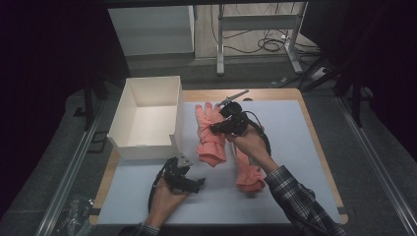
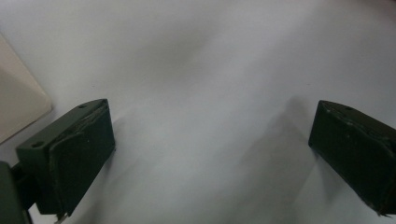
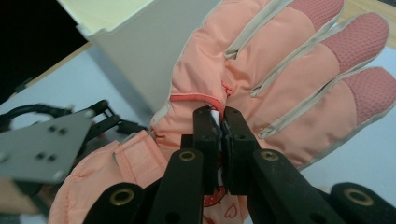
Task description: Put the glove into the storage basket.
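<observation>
Clamped on a small white tag at the palm of a pink glove (image 3: 280, 70), the right gripper (image 3: 219, 122) has its jaws pressed together over the fabric, beside the white box (image 1: 147, 115). Seen from the high view, that glove (image 1: 209, 135) lies flat on the grey mat (image 1: 295, 147), fingers pointing away from the person, with a second glove (image 1: 248, 172) just beside it, partly under the right hand (image 1: 251, 142). Lower on the mat, the left gripper (image 1: 184, 179) rests with jaws wide apart and nothing between them; its own view looks down on bare mat and a corner of the box (image 2: 18, 107). The step in hand looks like the pick-up of the first glove, probably bound for the box. Lifting it next would call for a firm hold on that thin tag, since the padded glove may sag or slip free, and for clearing the box wall. How much cloth the jaws actually hold is hidden between them, and the second glove's fingers are covered by the hand.
</observation>
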`<state>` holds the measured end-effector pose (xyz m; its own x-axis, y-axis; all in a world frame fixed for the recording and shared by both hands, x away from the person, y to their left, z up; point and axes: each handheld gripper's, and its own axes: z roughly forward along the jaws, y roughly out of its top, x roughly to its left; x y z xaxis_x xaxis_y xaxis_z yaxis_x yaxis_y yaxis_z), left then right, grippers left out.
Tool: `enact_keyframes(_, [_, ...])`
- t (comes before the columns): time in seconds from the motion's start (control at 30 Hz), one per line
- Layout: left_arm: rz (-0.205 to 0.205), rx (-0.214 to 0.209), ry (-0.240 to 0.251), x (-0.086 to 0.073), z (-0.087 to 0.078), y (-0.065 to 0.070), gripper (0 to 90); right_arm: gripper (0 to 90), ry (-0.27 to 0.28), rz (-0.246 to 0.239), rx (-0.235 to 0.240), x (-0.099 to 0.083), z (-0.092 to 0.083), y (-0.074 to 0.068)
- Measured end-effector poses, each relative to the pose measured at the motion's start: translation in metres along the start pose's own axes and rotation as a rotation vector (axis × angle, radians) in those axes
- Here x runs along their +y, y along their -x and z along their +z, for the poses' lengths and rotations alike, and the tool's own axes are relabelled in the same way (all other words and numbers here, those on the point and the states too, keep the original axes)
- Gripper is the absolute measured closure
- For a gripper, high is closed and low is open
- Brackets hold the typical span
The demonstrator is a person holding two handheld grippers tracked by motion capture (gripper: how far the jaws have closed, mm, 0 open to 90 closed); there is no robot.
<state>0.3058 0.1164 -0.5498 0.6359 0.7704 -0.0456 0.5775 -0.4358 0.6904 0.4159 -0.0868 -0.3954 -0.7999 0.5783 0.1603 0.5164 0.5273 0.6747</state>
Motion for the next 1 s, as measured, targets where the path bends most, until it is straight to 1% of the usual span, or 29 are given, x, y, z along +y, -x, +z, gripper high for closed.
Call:
enact_keyframes(0.1, [-0.002,0.0,0.0,0.0,0.0,0.0,0.3,85.4,0.009,-0.007,-0.003,-0.007,-0.017,-0.001])
enact_keyframes(0.2, [-0.001,0.0,0.0,0.0,0.0,0.0,0.4,85.3,0.011,-0.004,-0.015,-0.017,-0.034,0.0])
enact_keyframes(0.23, [-0.001,0.0,0.0,0.0,0.0,0.0,0.4,85.3,0.011,-0.004,-0.015,-0.017,-0.034,0.0])
enact_keyframes(0.27, [-0.001,0.001,-0.001,0.0,0.0,0.0,0.4,85.3,0.012,0.0,-0.019,-0.021,-0.039,0.001])
enact_keyframes(0.3, [-0.001,0.001,0.0,0.0,0.0,0.0,0.3,85.3,0.01,0.003,-0.032,-0.03,-0.05,0.004])
enact_keyframes(0.33, [-0.001,0.001,-0.001,0.0,0.0,0.0,0.4,85.3,0.006,0.005,-0.04,-0.034,-0.055,0.005])
enact_keyframes(0.37, [-0.001,0.001,0.0,0.0,0.0,0.0,0.3,85.3,0.005,0.011,-0.047,-0.039,-0.06,0.007])
enact_keyframes(0.4, [-0.001,0.001,0.0,0.0,0.0,0.0,0.4,85.3,0.005,0.011,-0.047,-0.039,-0.06,0.007])
enact_keyframes(0.43, [-0.001,0.001,-0.001,0.0,0.0,0.0,0.3,85.3,0.001,0.018,-0.062,-0.049,-0.068,0.011])
enact_keyframes(0.53, [0.0,0.001,-0.001,0.0,0.0,0.0,0.4,85.3,-0.012,0.026,-0.083,-0.063,-0.078,0.015])
enact_keyframes(0.57, [0.0,0.0,-0.002,0.0,0.0,0.0,0.4,85.3,-0.012,0.026,-0.083,-0.063,-0.078,0.015])
enact_keyframes(0.6, [-0.001,-0.001,-0.002,0.0,0.0,0.0,0.3,85.3,-0.017,0.029,-0.088,-0.068,-0.08,0.016])
enact_keyframes(0.63, [-0.001,-0.001,-0.002,0.0,0.0,0.0,0.3,85.3,-0.026,0.03,-0.101,-0.077,-0.082,0.017])
enact_keyframes(0.67, [-0.001,-0.001,-0.001,0.0,0.0,0.0,0.3,85.3,-0.026,0.03,-0.101,-0.077,-0.082,0.017])
enact_keyframes(0.7, [-0.002,-0.001,-0.001,0.0,0.0,0.0,0.4,85.3,-0.028,0.025,-0.106,-0.081,-0.082,0.018])
enact_keyframes(0.73, [-0.002,0.0,0.0,0.0,0.0,0.0,0.3,85.2,-0.035,0.029,-0.109,-0.087,-0.081,0.019])
enact_keyframes(0.83, [-0.002,0.0,0.001,0.0,0.0,0.0,0.4,85.2,-0.045,0.025,-0.117,-0.092,-0.077,0.02])
enact_keyframes(0.87, [-0.002,0.0,0.001,0.0,0.0,0.0,0.3,85.2,-0.057,0.024,-0.116,-0.096,-0.07,0.023])
enact_keyframes(1.0, [-0.002,0.0,0.002,0.0,0.0,0.0,0.4,84.8,-0.076,0.035,-0.108,-0.104,-0.056,0.028])
